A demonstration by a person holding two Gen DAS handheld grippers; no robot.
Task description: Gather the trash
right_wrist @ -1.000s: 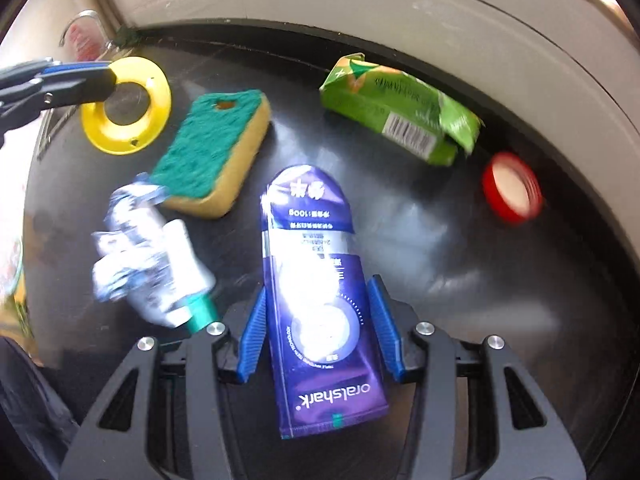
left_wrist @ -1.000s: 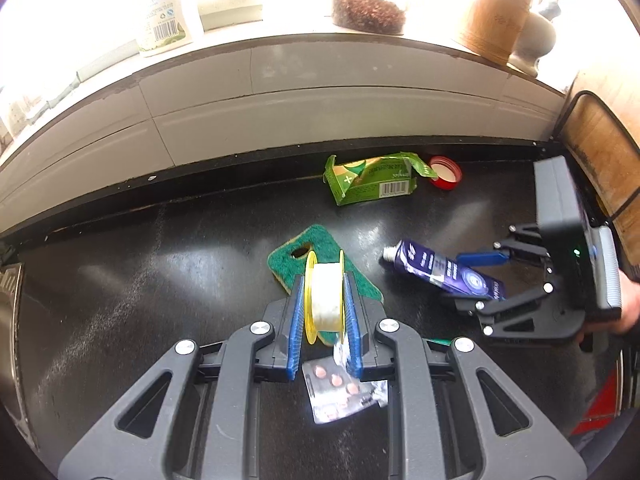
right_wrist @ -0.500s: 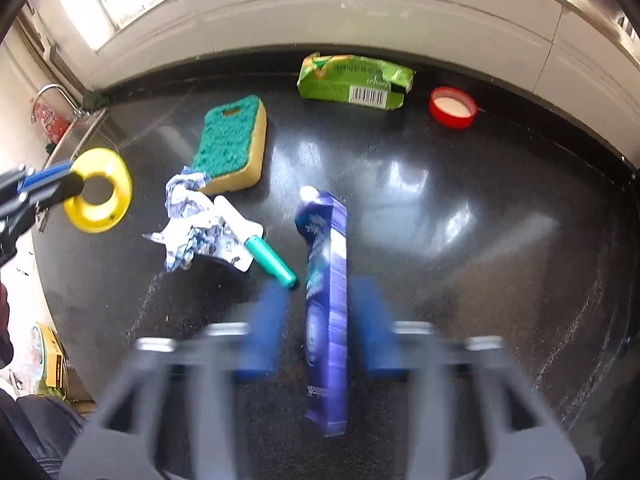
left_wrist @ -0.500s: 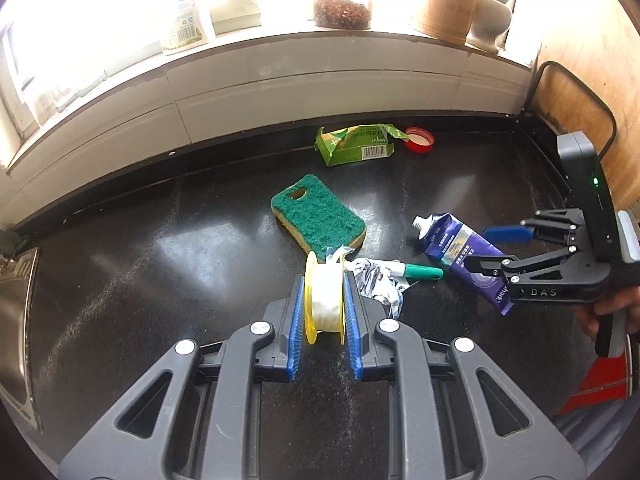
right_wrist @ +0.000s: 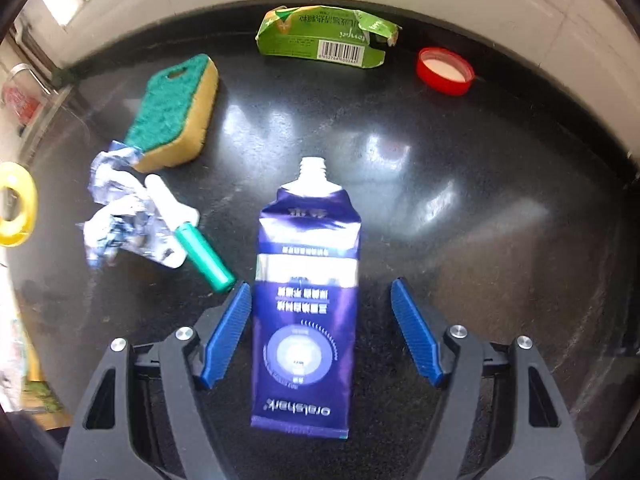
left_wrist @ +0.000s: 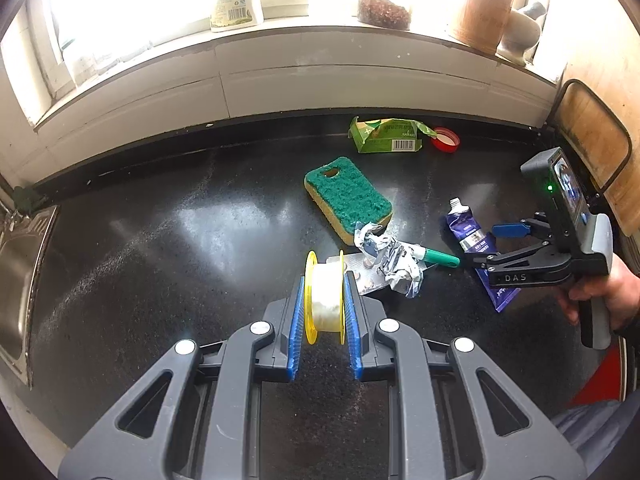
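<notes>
The left gripper (left_wrist: 323,312) was clamped on a yellow tape spool (left_wrist: 325,298), held clear of the black counter (left_wrist: 160,240). In the right wrist view the right gripper (right_wrist: 320,332) straddled a flattened purple toothpaste tube (right_wrist: 307,300), its jaws closing; neither pad pressed on it yet, though the left one sat just beside the tube's edge.

The tube lay off-centre between the pads (nearer the left one), so the closing jaws could push it sideways or buckle it instead of pinching it. A green-capped pen (right_wrist: 188,236) at ten o'clock nearly touched the left pad and might be nudged.

Farther out lay crumpled foil (right_wrist: 116,208) over a blister pack (left_wrist: 366,276), a green sponge (right_wrist: 172,112) at eleven, then a torn green carton (right_wrist: 324,38) at twelve and a red lid (right_wrist: 444,70) at one.

No bin showed clearly. The sink (left_wrist: 16,280) was cut off at the frame's edge, and the window glare washed out the sill.
</notes>
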